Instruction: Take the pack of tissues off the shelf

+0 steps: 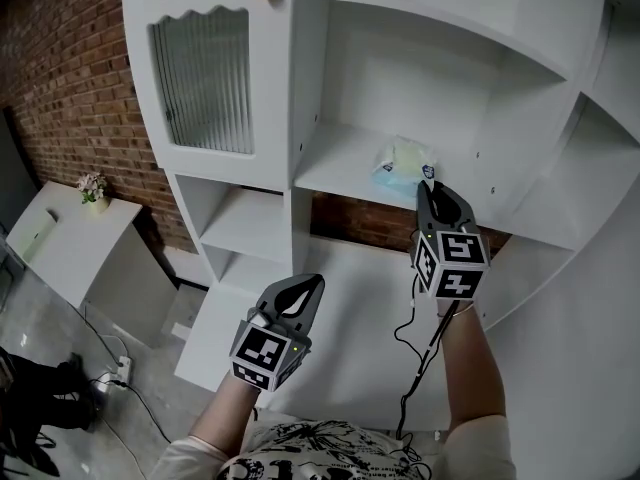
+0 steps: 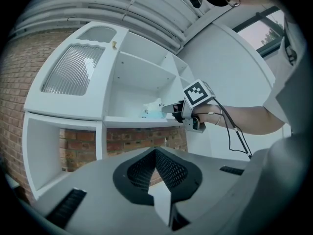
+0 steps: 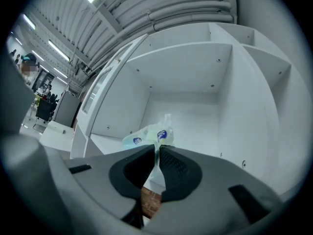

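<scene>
Right now my right gripper (image 1: pixel 428 178) reaches into the middle shelf (image 1: pixel 335 173), its fingers pinched on the near edge of the tissues (image 1: pixel 402 158). The tissues sit on that shelf, toward its right side. My left gripper (image 1: pixel 312 284) hangs lower, nearer and to the left, fingers closed on nothing.

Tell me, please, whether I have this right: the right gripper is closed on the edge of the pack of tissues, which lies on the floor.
Not quite: the pack of tissues lies on a white shelf, not on the floor, as the head view shows. The right gripper is indeed closed on its edge.
</scene>
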The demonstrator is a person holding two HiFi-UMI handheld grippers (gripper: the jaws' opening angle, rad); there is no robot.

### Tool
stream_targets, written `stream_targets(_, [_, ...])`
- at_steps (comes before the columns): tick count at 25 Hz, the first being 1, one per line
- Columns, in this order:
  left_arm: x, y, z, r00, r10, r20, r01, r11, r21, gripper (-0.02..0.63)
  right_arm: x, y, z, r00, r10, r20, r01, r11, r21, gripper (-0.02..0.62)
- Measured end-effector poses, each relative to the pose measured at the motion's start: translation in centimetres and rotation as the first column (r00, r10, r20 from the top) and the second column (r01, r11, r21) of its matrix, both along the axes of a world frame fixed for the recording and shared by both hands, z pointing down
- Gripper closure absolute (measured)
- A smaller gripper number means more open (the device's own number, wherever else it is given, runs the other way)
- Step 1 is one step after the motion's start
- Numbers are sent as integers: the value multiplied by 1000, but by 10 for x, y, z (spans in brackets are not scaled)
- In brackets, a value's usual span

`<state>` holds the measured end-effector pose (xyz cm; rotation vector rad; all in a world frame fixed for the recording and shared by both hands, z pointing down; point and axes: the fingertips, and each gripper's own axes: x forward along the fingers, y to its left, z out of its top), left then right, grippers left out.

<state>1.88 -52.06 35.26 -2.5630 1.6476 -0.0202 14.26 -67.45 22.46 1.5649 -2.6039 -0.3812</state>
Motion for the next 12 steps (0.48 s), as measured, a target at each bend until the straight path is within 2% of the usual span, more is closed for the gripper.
stream_targets(6, [2, 5, 4, 1000, 11, 5, -11, 1000, -11, 598, 6, 13, -6, 1000, 14, 23, -15, 999, 38, 578])
stream_targets(12, [-4, 15, 6, 1000, -4, -8, 4, 1000, -11, 598, 8, 54, -11, 999, -15, 51, 11, 997, 80, 580])
